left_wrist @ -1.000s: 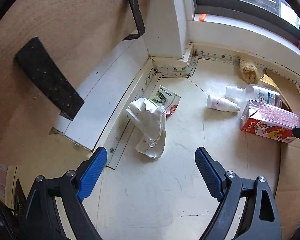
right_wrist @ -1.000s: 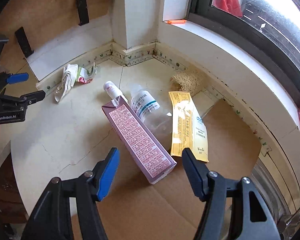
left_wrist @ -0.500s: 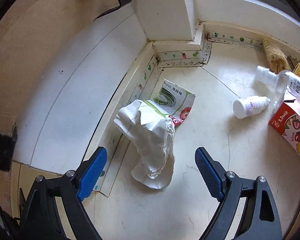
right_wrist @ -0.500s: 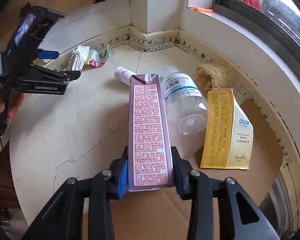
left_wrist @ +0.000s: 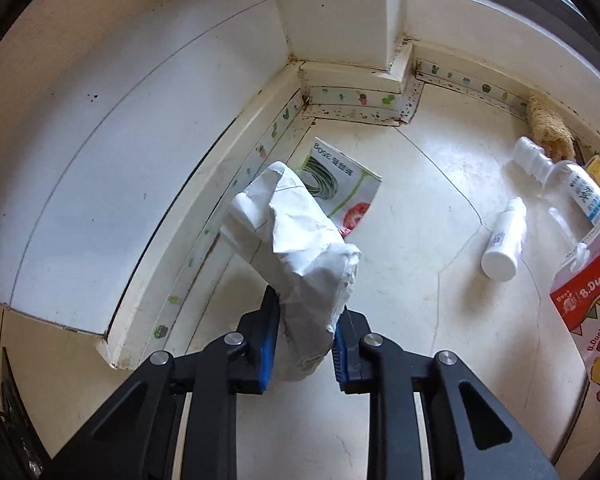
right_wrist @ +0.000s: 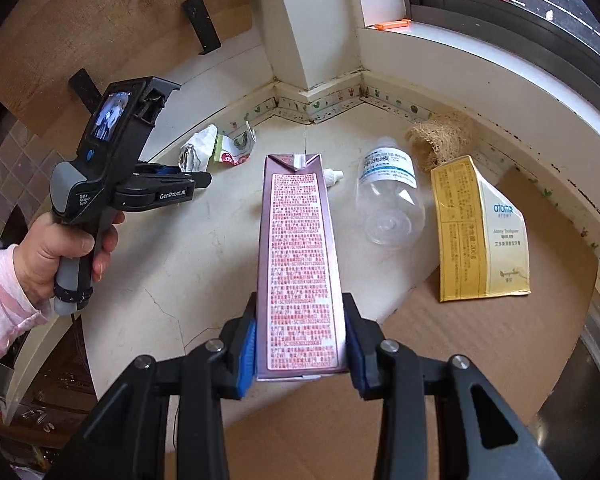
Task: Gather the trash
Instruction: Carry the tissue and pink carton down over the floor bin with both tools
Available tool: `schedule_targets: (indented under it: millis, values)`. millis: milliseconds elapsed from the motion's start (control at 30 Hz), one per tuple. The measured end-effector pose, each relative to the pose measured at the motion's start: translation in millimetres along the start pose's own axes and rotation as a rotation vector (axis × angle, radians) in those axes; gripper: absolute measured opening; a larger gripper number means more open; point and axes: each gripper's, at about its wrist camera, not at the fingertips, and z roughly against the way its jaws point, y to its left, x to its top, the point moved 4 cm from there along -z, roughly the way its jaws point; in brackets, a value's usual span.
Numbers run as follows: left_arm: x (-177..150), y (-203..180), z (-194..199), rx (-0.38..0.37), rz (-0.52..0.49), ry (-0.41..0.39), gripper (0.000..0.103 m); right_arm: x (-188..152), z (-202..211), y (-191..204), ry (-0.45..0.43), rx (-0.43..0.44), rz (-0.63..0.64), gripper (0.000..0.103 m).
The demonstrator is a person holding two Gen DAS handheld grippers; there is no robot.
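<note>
The left gripper (left_wrist: 302, 340) has just closed on the crumpled wrapper (left_wrist: 300, 248), pinched between narrowly parted fingers, a packet (left_wrist: 340, 188) at its twelve o'clock. The right gripper (right_wrist: 300, 350), half open, already clamps the carton (right_wrist: 300, 264). Both pieces look ready to lift off the surface (right_wrist: 180, 264).

Black gripper (right_wrist: 302, 346), blue-padded fingers (right_wrist: 247, 354); pink checked sleeve (right_wrist: 4, 300)
</note>
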Motion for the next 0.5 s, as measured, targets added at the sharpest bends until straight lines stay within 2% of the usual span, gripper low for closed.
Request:
schedule_targets:
  millis: [233, 500]
  values:
    - [-34.4, -11.4, 45.1, -0.068, -0.04, -0.02, 0.021, -14.2, 10.8, 7.4, -0.012, 0.011, -0.063, 0.037]
    - [-86.6, -18.9, 115.8, -0.145, -0.056, -0.031, 0.021, -41.6, 37.1, 28.0, -0.027, -0.002, -0.103, 0.037]
